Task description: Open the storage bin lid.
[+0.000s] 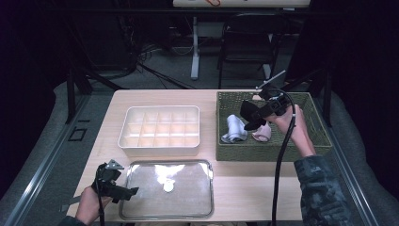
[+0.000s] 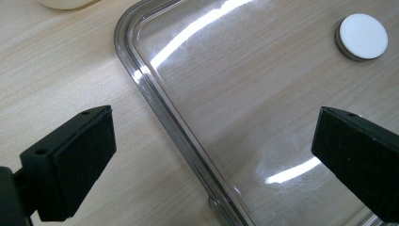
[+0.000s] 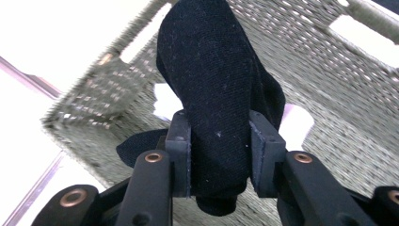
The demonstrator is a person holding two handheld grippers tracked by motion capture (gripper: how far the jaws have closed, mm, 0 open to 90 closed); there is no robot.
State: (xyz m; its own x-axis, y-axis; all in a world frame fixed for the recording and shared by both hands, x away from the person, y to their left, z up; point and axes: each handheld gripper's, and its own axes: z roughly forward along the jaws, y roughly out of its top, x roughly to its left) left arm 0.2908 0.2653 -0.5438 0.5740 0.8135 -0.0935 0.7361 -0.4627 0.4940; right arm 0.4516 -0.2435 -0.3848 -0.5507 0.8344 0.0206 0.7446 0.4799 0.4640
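Two grippers are in your hands at the table (image 1: 235, 188). Your right gripper (image 1: 255, 115) is pinching a black sock (image 3: 216, 94): in the right gripper view the cloth is squeezed between both pads, its rounded bulk standing up past the jaws and a dark flap trailing to the lower left. From the high view you are holding that sock above the woven basket (image 1: 320, 141), which sits at the table's far right, over the basket's middle. Under it, on the basket floor, lie a pale grey sock (image 1: 234, 129) and a pink sock (image 1: 262, 134), close together.

Your left gripper (image 1: 129, 192) rests at the near left corner of the table with its jaws spread wide and nothing between them. It is straddling the left rim of the clear tray (image 2: 155, 94), one pad over bare wood, the other over the tray. A small white disc (image 2: 362, 36) lies in that tray. The white compartment box (image 1: 160, 127) stands behind the tray, left of the basket.
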